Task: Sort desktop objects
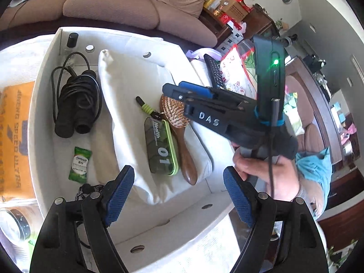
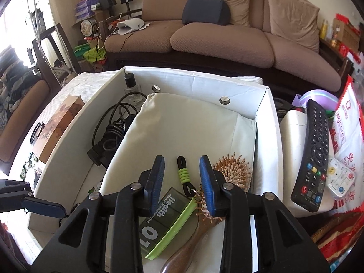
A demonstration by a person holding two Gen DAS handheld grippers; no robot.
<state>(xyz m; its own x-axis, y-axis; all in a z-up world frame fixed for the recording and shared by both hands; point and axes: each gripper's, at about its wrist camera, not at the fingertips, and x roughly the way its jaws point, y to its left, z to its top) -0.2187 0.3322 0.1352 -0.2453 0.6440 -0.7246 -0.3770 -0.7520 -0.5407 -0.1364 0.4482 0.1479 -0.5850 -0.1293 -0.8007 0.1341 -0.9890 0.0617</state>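
Note:
A white storage box (image 1: 45, 118) (image 2: 268, 122) holds a cream cloth pouch (image 1: 127, 86) (image 2: 188, 122). On the pouch lie a green "Health 01" pill case (image 1: 160, 146) (image 2: 166, 220) with a black and green strap, and a wooden hairbrush (image 1: 179, 127) (image 2: 234, 170). My right gripper (image 2: 182, 182) (image 1: 188, 91) is open just above the case's strap and holds nothing. My left gripper (image 1: 177, 195) is open and empty over the box's near side. A coiled black cable bundle (image 1: 75, 104) (image 2: 111, 132) and a green Centrum packet (image 1: 79, 162) lie beside the pouch.
A small black-capped bottle (image 1: 72, 39) (image 2: 130, 82) stands in the box's far corner. A black remote (image 2: 315, 152) (image 1: 213, 70) and red printed bags (image 2: 345, 122) lie right of the box. An orange box (image 1: 16, 136) lies left of it. A brown sofa (image 2: 216, 34) stands behind.

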